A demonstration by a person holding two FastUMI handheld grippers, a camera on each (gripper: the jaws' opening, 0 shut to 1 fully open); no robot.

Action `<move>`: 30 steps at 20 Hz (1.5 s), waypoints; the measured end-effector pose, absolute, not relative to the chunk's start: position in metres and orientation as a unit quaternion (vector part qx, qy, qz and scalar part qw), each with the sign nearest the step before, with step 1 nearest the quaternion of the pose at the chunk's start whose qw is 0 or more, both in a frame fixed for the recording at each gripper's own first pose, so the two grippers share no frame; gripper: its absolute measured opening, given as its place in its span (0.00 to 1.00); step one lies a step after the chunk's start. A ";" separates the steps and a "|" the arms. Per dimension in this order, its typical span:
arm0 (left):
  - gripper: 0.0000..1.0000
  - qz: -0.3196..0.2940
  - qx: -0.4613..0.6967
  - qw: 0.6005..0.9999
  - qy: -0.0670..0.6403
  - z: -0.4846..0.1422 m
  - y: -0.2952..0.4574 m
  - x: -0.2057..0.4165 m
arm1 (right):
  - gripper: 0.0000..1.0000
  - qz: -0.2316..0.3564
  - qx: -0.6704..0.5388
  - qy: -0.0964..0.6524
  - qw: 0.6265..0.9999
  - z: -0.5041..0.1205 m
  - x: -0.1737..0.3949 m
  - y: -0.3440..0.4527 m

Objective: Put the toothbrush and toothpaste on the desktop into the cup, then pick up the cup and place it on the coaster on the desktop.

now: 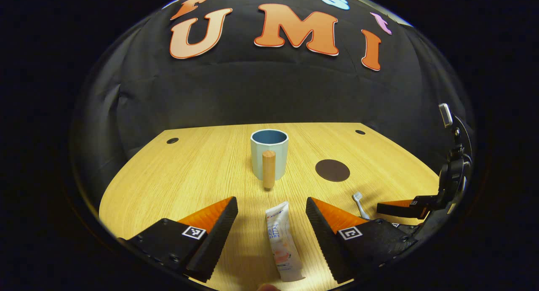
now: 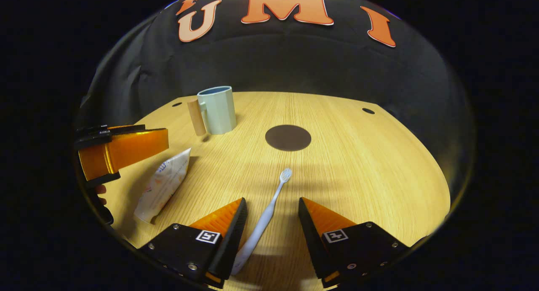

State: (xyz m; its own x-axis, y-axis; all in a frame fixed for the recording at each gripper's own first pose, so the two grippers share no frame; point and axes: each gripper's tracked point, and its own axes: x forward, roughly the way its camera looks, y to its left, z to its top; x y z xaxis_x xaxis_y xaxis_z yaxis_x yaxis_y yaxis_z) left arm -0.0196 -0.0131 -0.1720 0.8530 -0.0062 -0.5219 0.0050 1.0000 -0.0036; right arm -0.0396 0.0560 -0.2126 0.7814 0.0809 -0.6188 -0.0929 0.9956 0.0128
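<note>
Hovering low over the table (image 1: 177, 173), your left gripper (image 1: 271, 209) stands spread wide with nothing between its fingers but the toothpaste (image 1: 281, 240) lying flat on the wood: a white, crinkled tube with pale orange print, its crimped end pointing toward the far edge. Straight ahead sits the cup (image 1: 269, 154), pale blue-green outside, darker blue inside, upright, with a round wooden handle facing you. Just beside it lies the coaster (image 1: 332, 170), a flat dark brown disc, apart from the cup.

Your right gripper (image 2: 271, 211) is spread open as well, fingers clear on either side of the toothbrush (image 2: 265, 217). That brush is pale blue-white, slim, lying flat near the front edge, bristle head toward the coaster (image 2: 288, 137). In the right gripper view the cup (image 2: 218, 110) stands toward the far left corner, the toothpaste (image 2: 162, 185) near the left edge, beside the left gripper's orange fingers (image 2: 126, 150).
</note>
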 end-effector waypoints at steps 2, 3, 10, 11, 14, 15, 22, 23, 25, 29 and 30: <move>0.98 0.001 -0.006 0.958 0.286 -0.179 -0.013 -0.019 | 0.65 0.049 -0.010 0.329 0.943 -0.215 -0.041 0.060; 0.98 0.001 -0.011 0.957 0.292 -0.182 -0.015 -0.018 | 0.61 0.054 -0.012 0.331 0.942 -0.217 -0.041 0.064; 1.00 0.004 -0.020 0.949 0.315 -0.197 -0.017 -0.025 | 0.13 0.061 -0.002 0.331 0.942 -0.217 -0.033 0.069; 0.98 0.003 -0.021 0.948 0.318 -0.198 -0.017 -0.025 | 0.12 0.063 0.002 0.333 0.941 -0.217 -0.032 0.069; 1.00 0.001 -0.021 0.946 0.324 -0.202 -0.021 -0.026 | 0.07 0.071 0.020 0.337 0.939 -0.217 -0.030 0.070; 1.00 0.000 -0.021 0.945 0.327 -0.204 -0.023 -0.026 | 0.06 0.073 0.032 0.338 0.938 -0.217 -0.030 0.069; 0.98 0.000 -0.034 0.936 0.351 -0.219 -0.025 -0.027 | 0.05 0.078 0.058 0.323 0.941 -0.205 -0.023 0.064; 0.98 0.002 -0.038 0.933 0.357 -0.221 -0.025 -0.028 | 0.05 0.080 0.057 0.319 0.943 -0.202 -0.022 0.064; 0.98 0.005 -0.039 0.929 0.368 -0.226 -0.026 -0.029 | 0.05 0.081 0.057 0.307 0.946 -0.193 -0.019 0.063; 0.96 0.008 -0.050 0.919 0.391 -0.232 -0.029 -0.031 | 0.05 0.083 0.057 0.286 0.953 -0.178 -0.017 0.059; 0.87 0.013 -0.051 0.915 0.400 -0.236 -0.029 -0.034 | 0.05 0.082 0.058 0.283 0.954 -0.174 -0.015 0.058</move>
